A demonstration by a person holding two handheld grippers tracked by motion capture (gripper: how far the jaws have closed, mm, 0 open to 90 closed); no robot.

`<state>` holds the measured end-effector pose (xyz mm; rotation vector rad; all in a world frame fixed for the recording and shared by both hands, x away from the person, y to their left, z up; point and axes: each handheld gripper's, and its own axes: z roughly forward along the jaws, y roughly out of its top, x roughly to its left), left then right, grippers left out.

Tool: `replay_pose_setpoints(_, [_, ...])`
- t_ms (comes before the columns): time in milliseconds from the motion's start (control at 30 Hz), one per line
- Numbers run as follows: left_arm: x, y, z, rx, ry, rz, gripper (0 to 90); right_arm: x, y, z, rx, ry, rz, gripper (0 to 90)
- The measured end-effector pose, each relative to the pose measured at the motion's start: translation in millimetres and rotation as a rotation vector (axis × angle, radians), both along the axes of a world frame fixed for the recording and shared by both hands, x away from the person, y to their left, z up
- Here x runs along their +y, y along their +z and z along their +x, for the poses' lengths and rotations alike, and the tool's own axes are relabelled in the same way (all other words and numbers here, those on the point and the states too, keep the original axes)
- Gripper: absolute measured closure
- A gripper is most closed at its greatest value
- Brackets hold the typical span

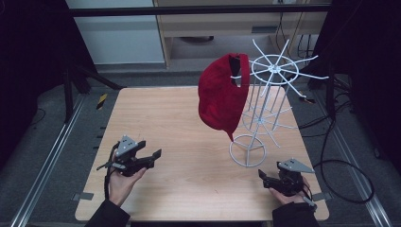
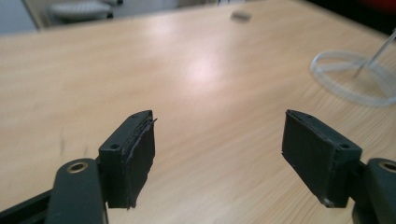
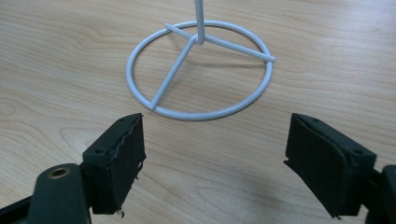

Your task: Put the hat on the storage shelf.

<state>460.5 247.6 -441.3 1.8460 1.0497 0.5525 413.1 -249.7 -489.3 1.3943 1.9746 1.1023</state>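
Note:
A red cap (image 1: pixel 222 97) hangs from an upper arm of a white wire rack (image 1: pixel 270 101) at the table's right side. The rack's ring base (image 1: pixel 247 150) rests on the wood and also appears as a ring base (image 3: pixel 201 70) in the right gripper view and at the edge as a ring base (image 2: pixel 355 79) in the left gripper view. My left gripper (image 1: pixel 152 158) sits low at the front left, open and empty, its pads (image 2: pixel 135 154) wide apart. My right gripper (image 1: pixel 264 178) is at the front right, just short of the base, open with nothing between its pads (image 3: pixel 121 158).
The wooden table (image 1: pixel 161 123) has bare room between the grippers and toward its back left. Metal rails (image 1: pixel 52 146) run along both sides of it. Cables (image 1: pixel 340 184) lie on the floor to the right. A shelf unit (image 1: pixel 227 28) stands behind the table.

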Motion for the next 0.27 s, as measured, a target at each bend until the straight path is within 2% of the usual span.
replay_pose_setpoints(67, [11.8,-15.2,-2.2,0.035,0.015,0.034,24.8,-1.0,-0.3,0.2,-0.003,-0.002,-0.004,19.4])
replay_pose_setpoints(133, [19.9,-23.7,-3.9,0.062,0.026,0.050,24.5,-1.3,-0.7,0.4,-0.005,-0.005,-0.008,18.9])
replay_pose_setpoints(267, [34.1,-33.2,-7.4,0.082,0.047,0.077,24.3,-1.1,-1.1,0.7,-0.007,-0.007,-0.010,18.2])
